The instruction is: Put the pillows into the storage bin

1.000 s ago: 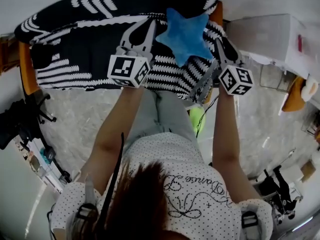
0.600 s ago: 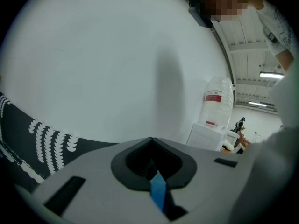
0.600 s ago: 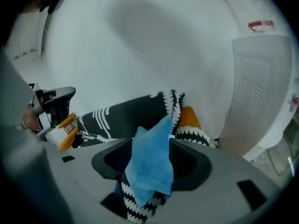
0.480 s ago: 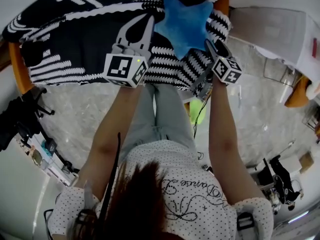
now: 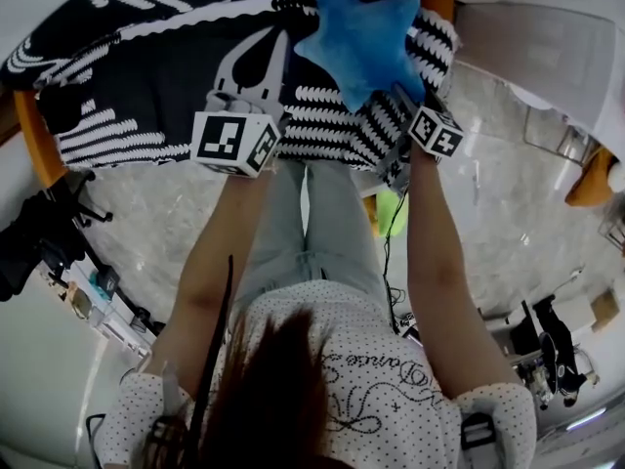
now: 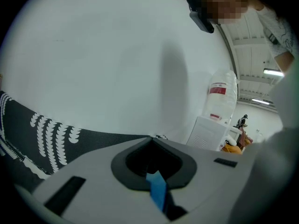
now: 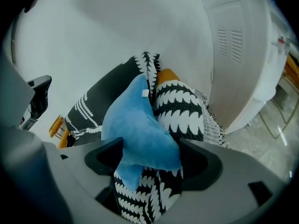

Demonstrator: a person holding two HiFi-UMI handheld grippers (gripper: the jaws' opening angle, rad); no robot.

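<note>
Since the right hand-held gripper (image 7: 149,164) has just been spreading its jaws, they now stand wide and slack on either side of the blue star-shaped plush pillow (image 5: 363,39). The pillow sits between them without being pinched. To my eye that is a let-go, with the pillow left where it lies. It rests at the upper centre of the head view, on top of the big black-and-white patterned fabric bulk (image 5: 146,96) that hangs in an orange frame (image 5: 29,145). I'd guess that soft bulk is where the pillows are meant to go, or another pillow already there, but I cannot say which. The left hand-held gripper (image 5: 277,43) is clenched tight, just left of the star's nearest arm and over the same patterned fabric. A small blue sliver (image 6: 158,190) shows behind its closed jaws, too little to name, and I see nothing held. It looks parked out of the way. A white cabinet (image 7: 243,55) stands off to the right.
</note>
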